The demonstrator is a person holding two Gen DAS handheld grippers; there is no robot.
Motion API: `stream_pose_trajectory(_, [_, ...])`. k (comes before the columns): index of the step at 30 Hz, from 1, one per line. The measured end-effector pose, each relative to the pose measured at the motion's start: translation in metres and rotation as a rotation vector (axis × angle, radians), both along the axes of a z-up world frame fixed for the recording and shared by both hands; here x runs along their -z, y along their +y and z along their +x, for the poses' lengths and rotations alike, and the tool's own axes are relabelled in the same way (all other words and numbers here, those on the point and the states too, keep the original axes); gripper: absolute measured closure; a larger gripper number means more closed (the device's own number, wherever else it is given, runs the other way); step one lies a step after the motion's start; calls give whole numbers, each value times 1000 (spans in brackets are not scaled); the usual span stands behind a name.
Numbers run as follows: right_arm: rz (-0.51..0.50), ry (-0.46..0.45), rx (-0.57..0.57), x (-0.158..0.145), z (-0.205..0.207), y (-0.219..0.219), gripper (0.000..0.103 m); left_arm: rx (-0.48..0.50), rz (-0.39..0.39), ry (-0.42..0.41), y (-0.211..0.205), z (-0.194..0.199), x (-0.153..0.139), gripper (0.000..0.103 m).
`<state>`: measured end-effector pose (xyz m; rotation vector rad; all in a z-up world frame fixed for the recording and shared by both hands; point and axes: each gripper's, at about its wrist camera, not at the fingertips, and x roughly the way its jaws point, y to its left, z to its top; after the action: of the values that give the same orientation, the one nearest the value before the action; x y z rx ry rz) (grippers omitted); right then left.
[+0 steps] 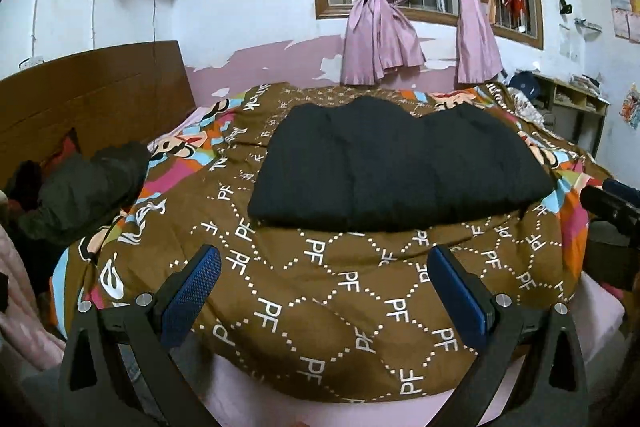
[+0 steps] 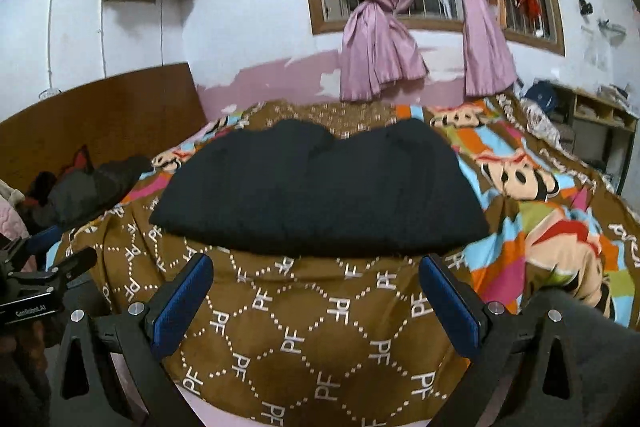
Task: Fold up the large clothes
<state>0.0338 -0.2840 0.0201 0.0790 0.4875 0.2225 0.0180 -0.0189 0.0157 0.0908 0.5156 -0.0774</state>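
I hold my left gripper [image 1: 324,259] and my right gripper [image 2: 316,267] wide open, with nothing in them, over the near edge of the brown blanket [image 1: 320,307]. Just past them, the black folded clothes [image 1: 392,163] lie flat on the blanket. Pink curtains [image 1: 384,7] hang behind.

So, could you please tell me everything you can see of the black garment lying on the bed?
The black garment is a thick, matte, knit-looking piece, already folded into a broad, flat bundle. Its near edge is a rounded fold; its far edge shows two humps with a dip between. It lies flat on the brown patterned quilt, touching only that. Both grippers, left and right, are open, short of it.
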Motion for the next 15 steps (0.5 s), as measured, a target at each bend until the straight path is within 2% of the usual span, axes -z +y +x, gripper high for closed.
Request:
stream_pose_trajectory(7, [-46, 64, 30, 14, 7, 4, 0, -2, -9, 60, -3, 7, 11, 2])
stream_pose_trajectory(15, [-85, 105, 28, 24, 13, 9, 0, -22, -12, 49, -2, 6, 7, 2])
